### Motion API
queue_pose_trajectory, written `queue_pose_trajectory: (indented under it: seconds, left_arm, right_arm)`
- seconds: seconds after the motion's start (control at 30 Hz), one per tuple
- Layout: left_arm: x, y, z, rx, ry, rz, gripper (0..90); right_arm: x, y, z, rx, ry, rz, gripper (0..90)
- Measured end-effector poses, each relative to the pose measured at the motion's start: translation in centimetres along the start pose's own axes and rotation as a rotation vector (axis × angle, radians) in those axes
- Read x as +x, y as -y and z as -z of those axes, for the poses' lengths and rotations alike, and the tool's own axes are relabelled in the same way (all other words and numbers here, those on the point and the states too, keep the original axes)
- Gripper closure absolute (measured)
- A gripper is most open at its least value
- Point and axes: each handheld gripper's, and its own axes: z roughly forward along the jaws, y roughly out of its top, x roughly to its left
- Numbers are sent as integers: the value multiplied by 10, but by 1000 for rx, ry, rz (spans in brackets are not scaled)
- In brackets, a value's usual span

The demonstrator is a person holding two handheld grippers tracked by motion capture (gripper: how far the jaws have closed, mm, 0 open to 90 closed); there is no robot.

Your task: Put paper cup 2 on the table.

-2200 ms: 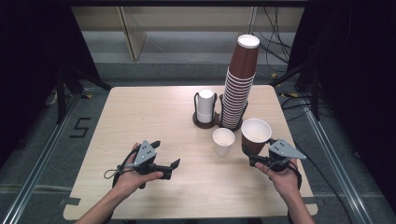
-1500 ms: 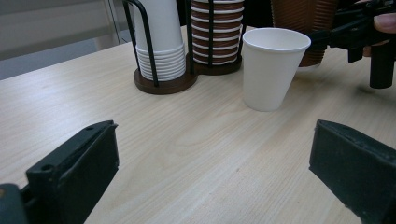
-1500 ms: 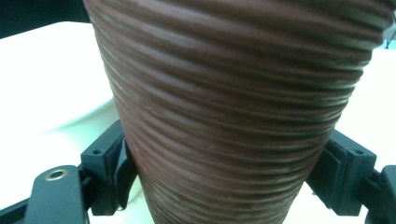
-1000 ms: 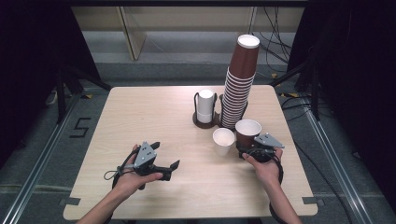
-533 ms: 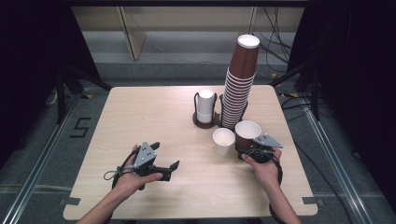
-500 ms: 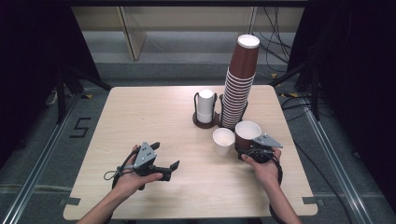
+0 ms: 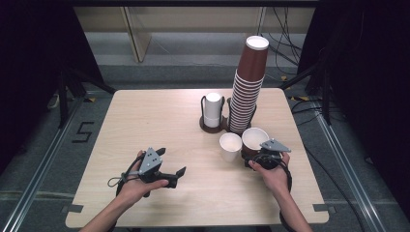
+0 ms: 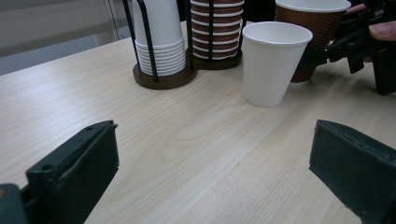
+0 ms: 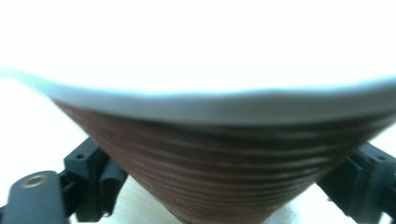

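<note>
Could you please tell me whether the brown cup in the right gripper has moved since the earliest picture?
Yes. The brown cup, held by the right gripper, has shifted left and away from the person, and now stands close beside the white cup, near the tall brown stack.

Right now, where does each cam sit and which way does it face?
High view: above the person's side, looking forward and down on the table; both forearms, left hand-held gripper and right hand-held gripper come in from the bottom.
Left gripper view: rides the left hand-held gripper, low over the table, facing the white cup; own jaws wide apart.
Right gripper view: pressed against the brown cup, a jaw on either side.
Shared: the brown cup appears in all three views.
</note>
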Motion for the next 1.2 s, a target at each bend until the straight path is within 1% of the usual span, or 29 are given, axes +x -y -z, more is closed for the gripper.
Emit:
queue_pose_trajectory:
  seconds: [0.03, 0.1, 0.2, 0.23, 0.27, 0.33, 0.37, 0.4, 0.43, 0.47, 0.5, 0.53, 0.57, 0.6, 0.63, 0.67, 0.73, 0.77, 0.8, 0.83, 0.87, 0.9, 0.93, 0.97, 1.0, 1.03, 1.1, 1.17, 1.2]
  left_arm:
    - [0, 0, 0, 2, -2, -2, 10]
    - [1, 0, 0, 4, -3, -4, 10]
    - [1, 1, 0, -1, -4, 3, 8]
    - [1, 1, 1, 0, -4, 4, 8]
    - [1, 1, 1, 0, -4, 4, 8]
    - [1, 1, 1, 12, -9, 0, 8]
    - [1, 2, 1, 13, -8, 1, 8]
    - [0, 2, 1, 13, -8, 1, 7]
    - [0, 3, 1, 15, -7, -1, 7]
    - [0, 3, 1, 15, -6, 2, 7]
    - [0, 3, 1, 16, -5, 2, 7]
    - [0, 4, 0, 11, -2, 2, 7]
    - [0, 4, 0, 10, 1, 1, 7]
    - [0, 4, 0, 11, 1, 0, 7]
    - [0, 4, 0, 19, -4, -1, 7]
    - [0, 5, 0, 20, -5, -2, 7]
    - [0, 5, 0, 21, -3, -2, 7]
    - [-1, 6, -1, 20, -2, -3, 7]
    - [-1, 6, -1, 19, 2, -2, 7]
    - [-1, 6, -1, 30, -3, -6, 7]
    - [-1, 6, -1, 30, -1, -6, 7]
    - [-2, 7, -1, 29, 1, -4, 7]
    - [-2, 7, -2, 30, 1, -5, 7]
    - [-2, 7, -2, 30, 0, -5, 7]
    - [-2, 8, -2, 25, 5, -3, 7]
    - [-2, 8, -3, 25, 10, -4, 7]
    - [-3, 9, -2, 34, 3, -11, 7]
    - [-3, 9, -2, 37, 6, -11, 7]
    - [-4, 9, -2, 39, 8, -14, 7]
  right_arm:
    - [-3, 0, 1, 8, 4, 20, 81]
    - [-2, 0, 3, 16, -10, 0, 52]
    - [-3, 1, 4, 35, -19, 3, 4]
    - [-2, 2, 6, 50, -23, -1, 4]
    - [-4, 2, 7, 47, -20, 19, 4]
    - [-4, 3, 10, 53, -14, 8, 4]
    - [-5, 3, 11, 47, -8, 27, 4]
    - [-4, 3, 12, 63, 3, 23, 4]
    - [-1, 4, 15, 71, 11, -7, 4]
    - [-2, 3, 17, 71, -10, 15, 4]
    - [-2, 4, 18, 62, -19, 10, 3]
    - [-2, 4, 20, 80, -4, 21, 3]
    - [-3, 5, 22, 80, -5, 27, 4]
    - [0, 6, 27, 105, -4, -11, 4]
    - [-1, 7, 26, 81, -11, 3, 3]
    - [-4, 8, 29, 79, 1, 44, 3]
    - [-3, 9, 35, 83, -7, 33, 4]
    - [-2, 10, 38, 90, -8, 16, 3]
    - [-3, 10, 40, 85, -4, 22, 3]
    - [0, 12, 42, 84, 0, -25, 4]
    - [-3, 12, 44, 77, -3, 0, 3]
    - [-4, 12, 48, 82, -4, 6, 4]
    - [-2, 13, 49, 72, 2, -18, 3]
    - [-4, 13, 52, 64, -8, -4, 4]
    - [-1, 13, 57, 79, -7, -46, 3]
    - [-2, 14, 59, 76, -2, -42, 3]
    - [-4, 16, 64, 60, -4, -8, 4]
    - [-4, 20, 68, 55, -18, -26, 3]
    - [-4, 21, 73, 70, 3, -18, 3]
